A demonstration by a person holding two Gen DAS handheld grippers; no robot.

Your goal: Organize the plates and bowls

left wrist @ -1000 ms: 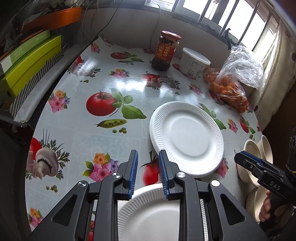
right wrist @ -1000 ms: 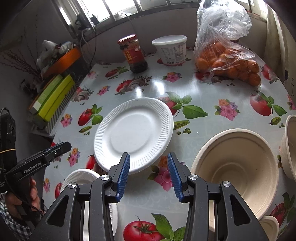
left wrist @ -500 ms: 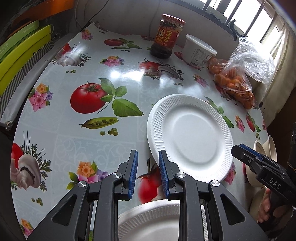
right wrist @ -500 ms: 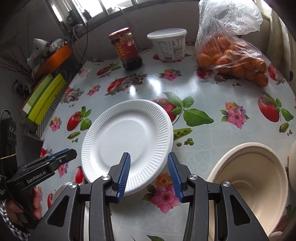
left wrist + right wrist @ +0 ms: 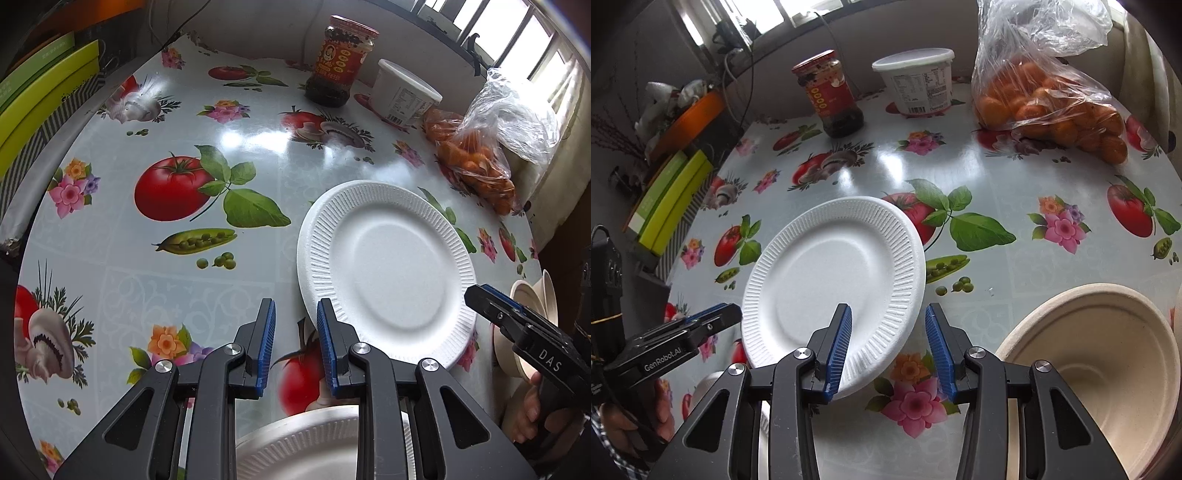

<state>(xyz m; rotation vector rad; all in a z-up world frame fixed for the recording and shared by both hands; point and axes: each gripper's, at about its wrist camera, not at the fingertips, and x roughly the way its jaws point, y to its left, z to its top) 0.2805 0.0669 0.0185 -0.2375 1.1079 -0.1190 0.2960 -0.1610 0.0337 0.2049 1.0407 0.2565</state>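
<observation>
Hovering over the surface [image 5: 258,147], my left gripper [image 5: 295,341] and right gripper [image 5: 888,345] stand released, seemingly clear of the plate [image 5: 831,280].

The worktop [image 5: 258,155] wears a glossy cloth printed with tomatoes, mushrooms, peas and flowers. At its far edge stand a red-lidded sauce jar [image 5: 338,72] and, just beside it, a white lidded tub [image 5: 402,96]. A clear bag of oranges [image 5: 1049,99] slumps nearby. Yellow-green boxes [image 5: 40,110] lie stacked off the worktop's left side.
</observation>
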